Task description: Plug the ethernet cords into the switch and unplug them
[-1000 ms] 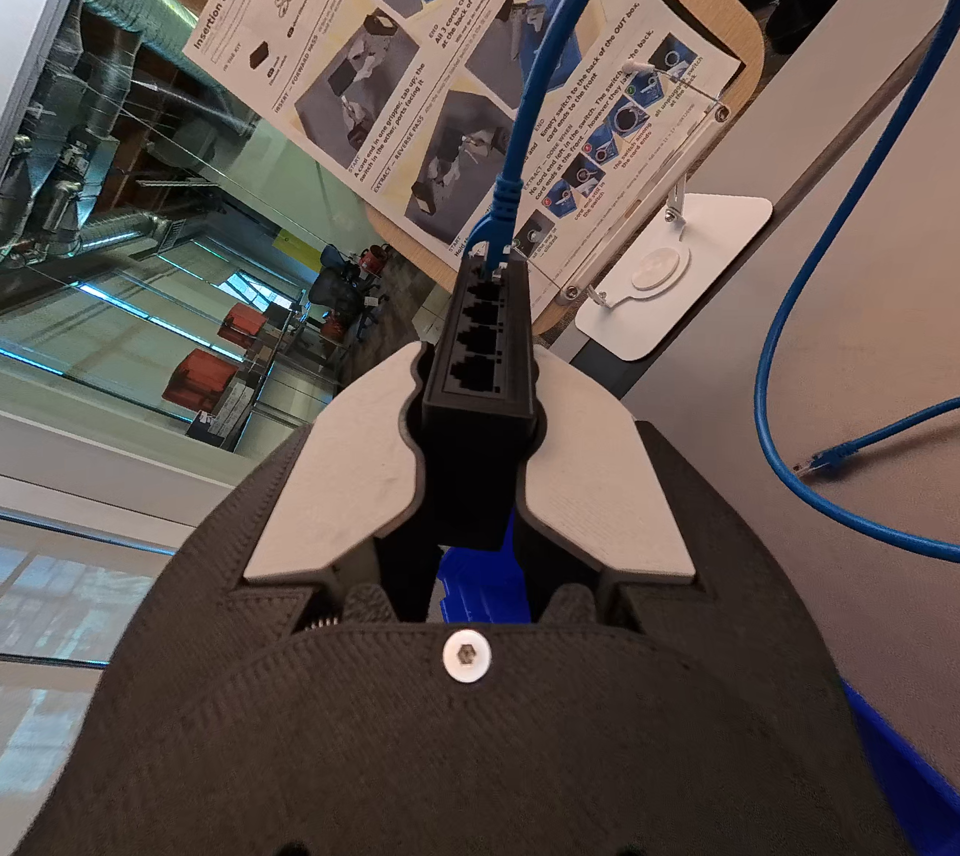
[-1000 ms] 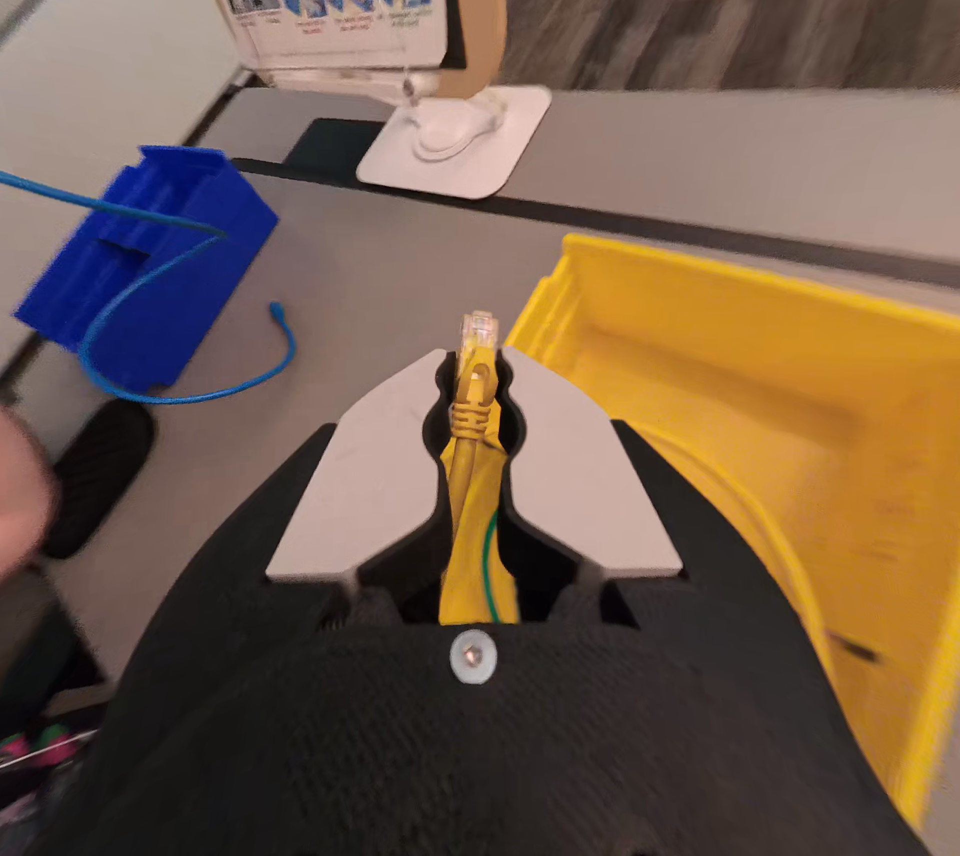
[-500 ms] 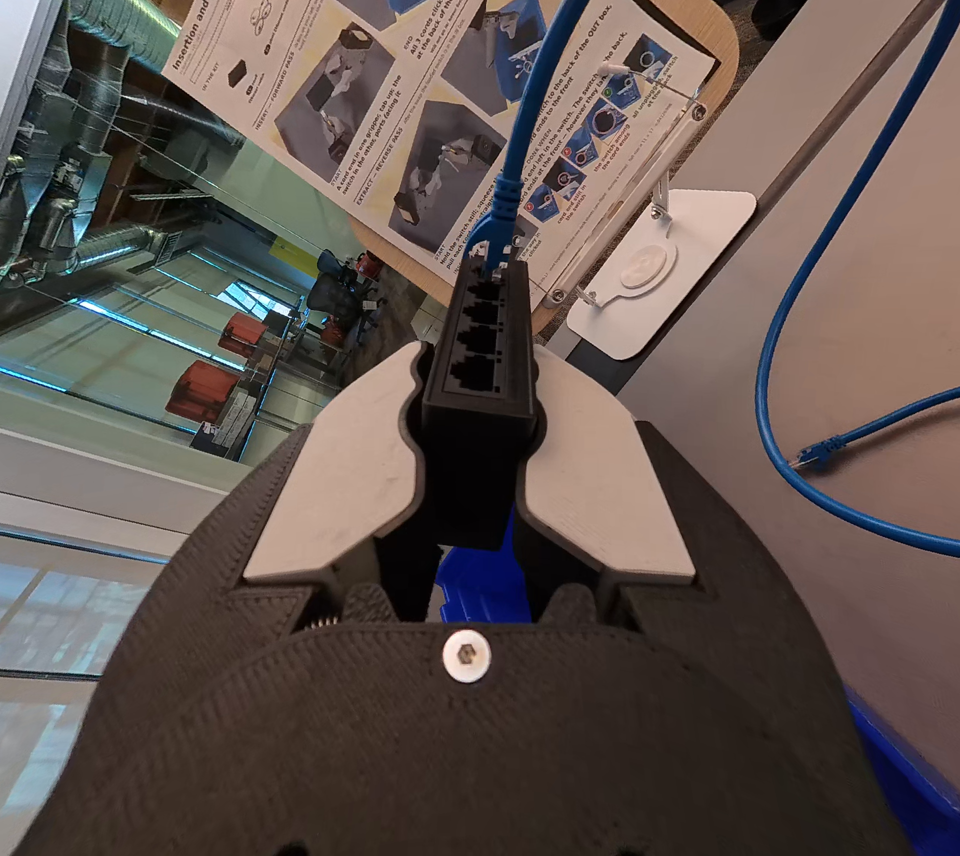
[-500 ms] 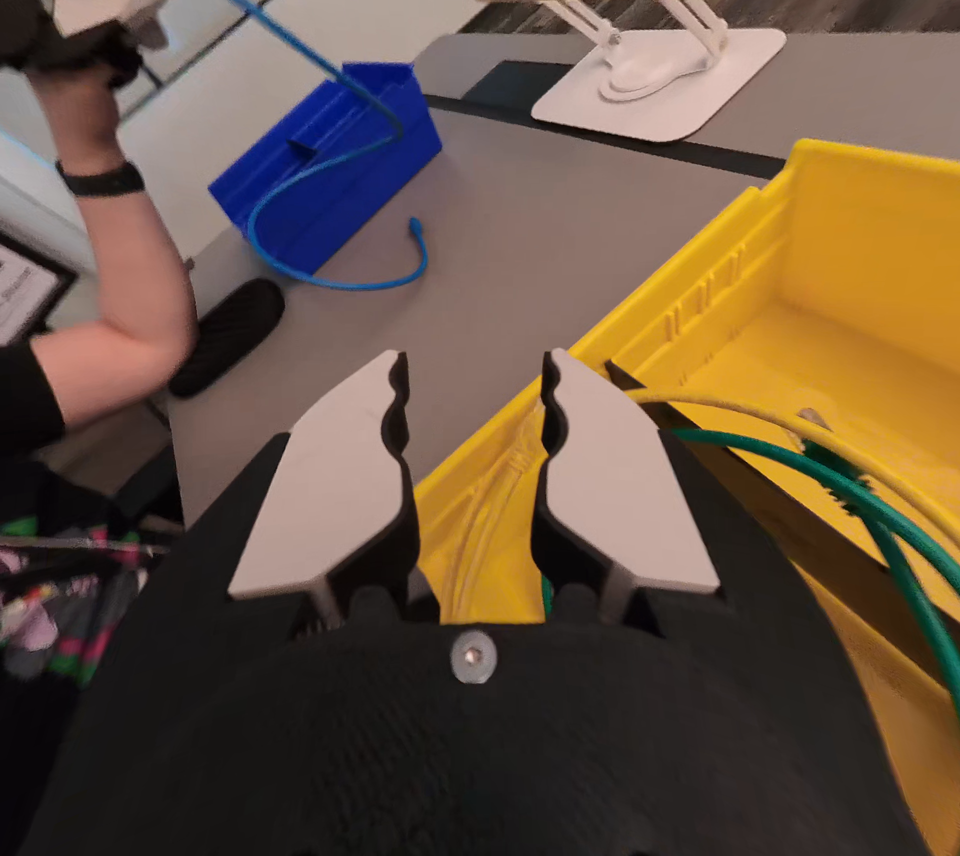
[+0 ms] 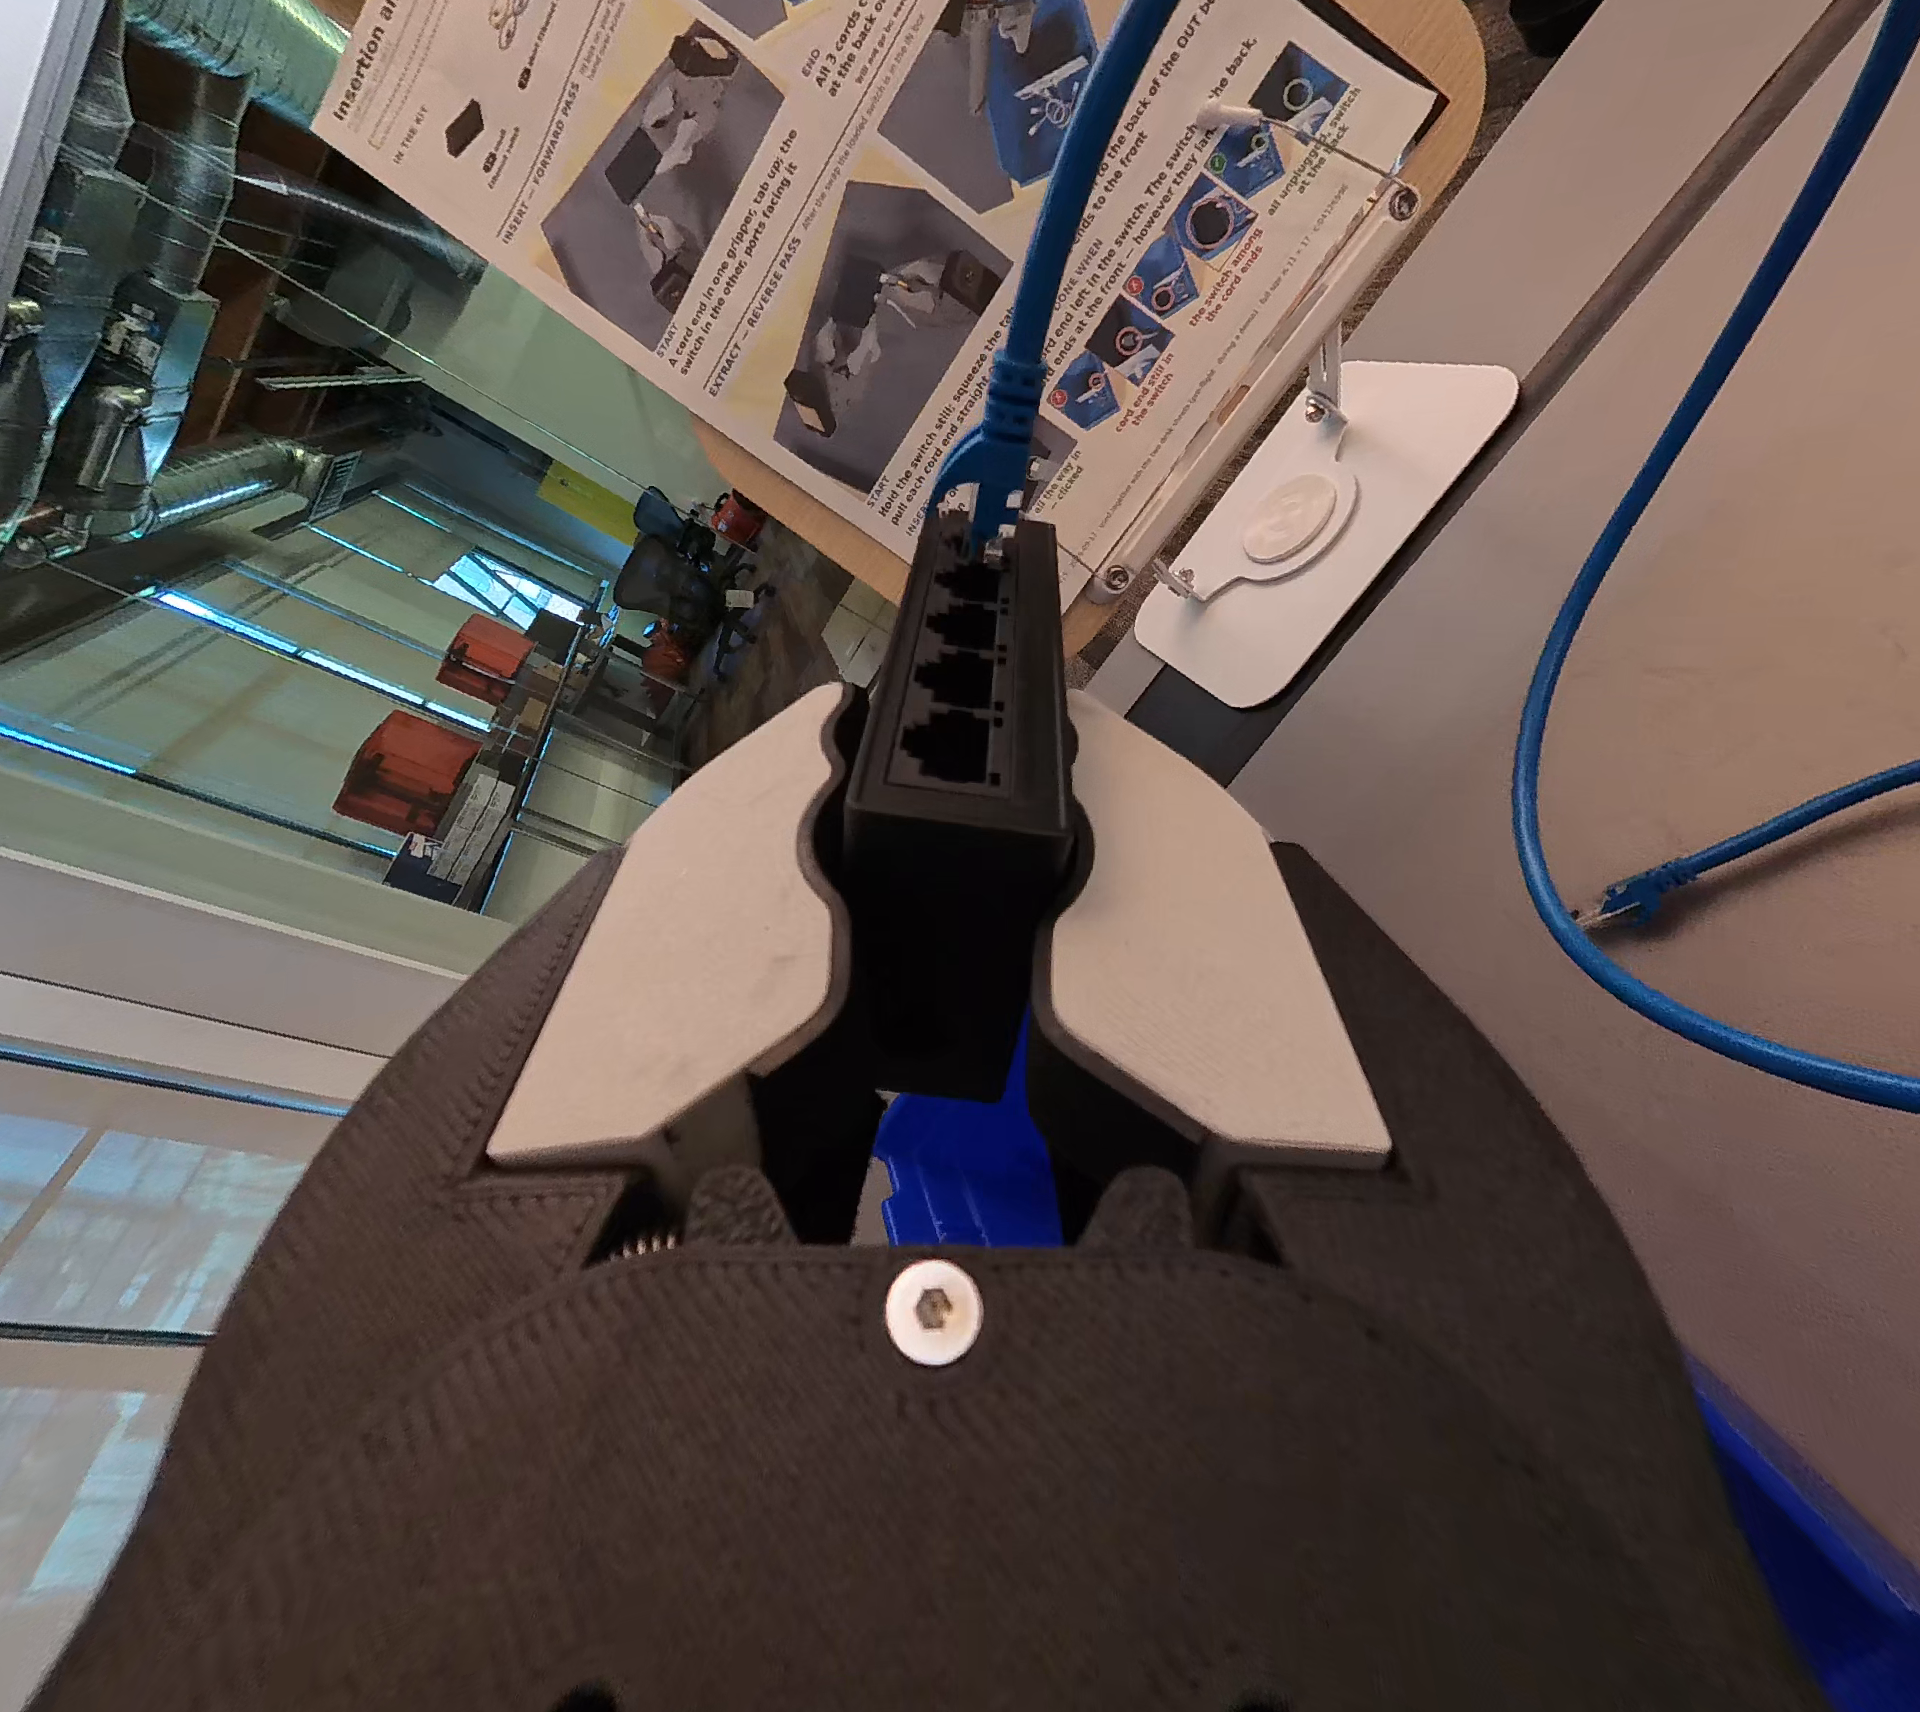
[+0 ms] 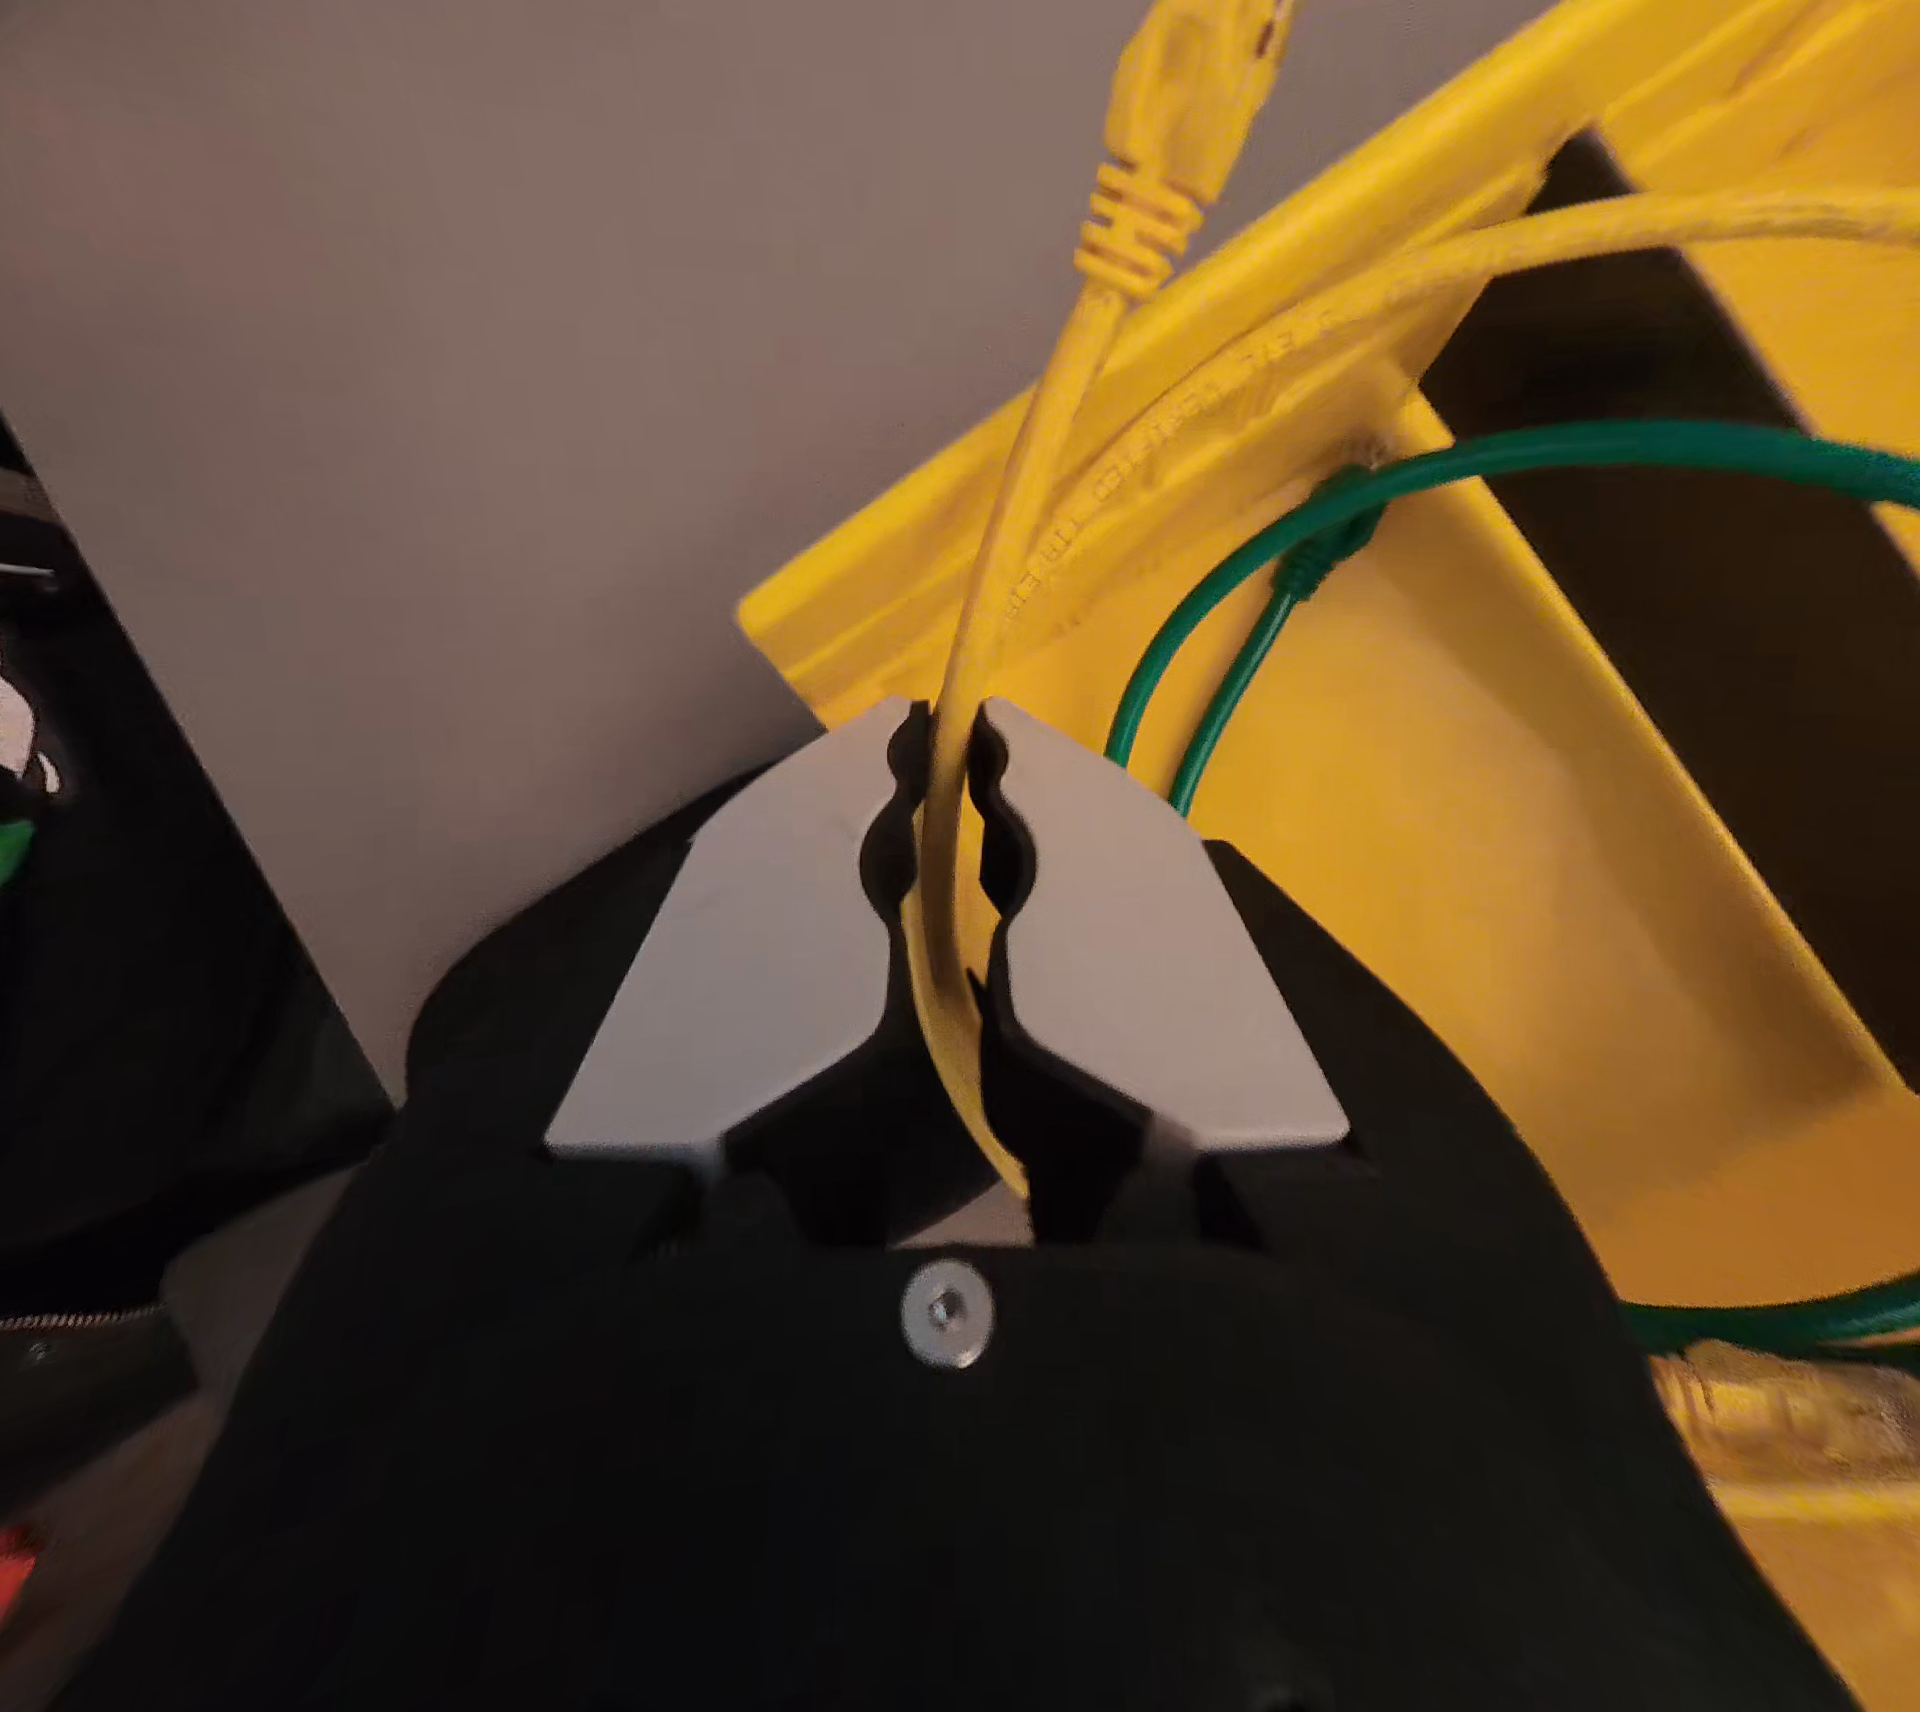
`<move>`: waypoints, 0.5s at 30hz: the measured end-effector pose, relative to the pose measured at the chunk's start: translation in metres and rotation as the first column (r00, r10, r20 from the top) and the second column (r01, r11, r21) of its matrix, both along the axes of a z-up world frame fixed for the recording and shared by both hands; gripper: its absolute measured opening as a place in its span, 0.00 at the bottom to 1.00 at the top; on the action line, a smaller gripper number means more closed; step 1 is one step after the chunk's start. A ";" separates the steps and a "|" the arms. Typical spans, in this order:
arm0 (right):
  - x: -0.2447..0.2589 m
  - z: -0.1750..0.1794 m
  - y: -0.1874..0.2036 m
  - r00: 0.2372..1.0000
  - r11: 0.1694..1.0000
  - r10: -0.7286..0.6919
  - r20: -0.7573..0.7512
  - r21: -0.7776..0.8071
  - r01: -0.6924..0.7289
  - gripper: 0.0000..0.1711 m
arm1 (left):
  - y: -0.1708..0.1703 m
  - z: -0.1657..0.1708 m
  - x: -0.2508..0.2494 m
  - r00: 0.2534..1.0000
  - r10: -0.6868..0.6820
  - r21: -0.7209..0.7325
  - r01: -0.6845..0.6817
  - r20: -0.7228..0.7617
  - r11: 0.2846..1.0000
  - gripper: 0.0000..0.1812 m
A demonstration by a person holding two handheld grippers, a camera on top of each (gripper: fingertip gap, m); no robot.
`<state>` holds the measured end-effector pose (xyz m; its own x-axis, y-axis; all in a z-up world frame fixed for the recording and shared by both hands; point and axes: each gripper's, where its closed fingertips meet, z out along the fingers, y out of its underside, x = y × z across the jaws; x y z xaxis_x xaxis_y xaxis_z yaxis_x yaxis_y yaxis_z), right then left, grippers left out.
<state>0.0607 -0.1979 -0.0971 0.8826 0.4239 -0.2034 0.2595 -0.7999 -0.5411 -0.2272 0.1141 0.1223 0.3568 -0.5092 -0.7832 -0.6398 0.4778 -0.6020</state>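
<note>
My left gripper is shut on the black ethernet switch and holds it in the air with the row of ports facing up. A blue ethernet cord is plugged into the farthest port; its loose plug lies on the grey table. The nearer ports are empty. My right gripper is shut on a yellow ethernet cord some way behind its plug, which sticks out ahead over the table. A green cord lies in the yellow bin.
An instruction sheet on a wooden board stands on a white base at the table's far side. A blue bin lies under my left gripper. The yellow bin holds more cord coils and a second yellow plug. The left gripper's tips are roughly 50 cm from the right gripper's.
My right gripper held the yellow plug a second ago, opened over the yellow bin, and is now shut on the yellow cord farther back. The left gripper keeps holding the switch, shifting only slightly.
</note>
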 end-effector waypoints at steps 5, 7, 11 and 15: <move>0.016 0.017 0.022 0.990 0.982 -0.131 -0.043 0.128 0.136 0.04 | -0.001 0.001 0.001 1.000 -0.002 0.003 0.002 0.001 1.000 0.17; 0.020 -0.004 0.024 0.986 0.985 -0.165 -0.027 0.056 0.166 0.05 | -0.001 0.001 0.001 1.000 -0.002 0.004 0.002 -0.001 1.000 0.17; 0.029 -0.029 0.035 0.980 0.981 -0.194 0.049 0.024 0.193 0.09 | -0.003 0.001 0.002 1.000 -0.008 0.005 0.008 -0.003 1.000 0.17; 0.029 -0.026 0.029 0.991 0.992 -0.125 0.048 -0.024 0.126 0.13 | -0.005 0.001 0.003 1.000 -0.019 0.008 0.019 -0.002 1.000 0.17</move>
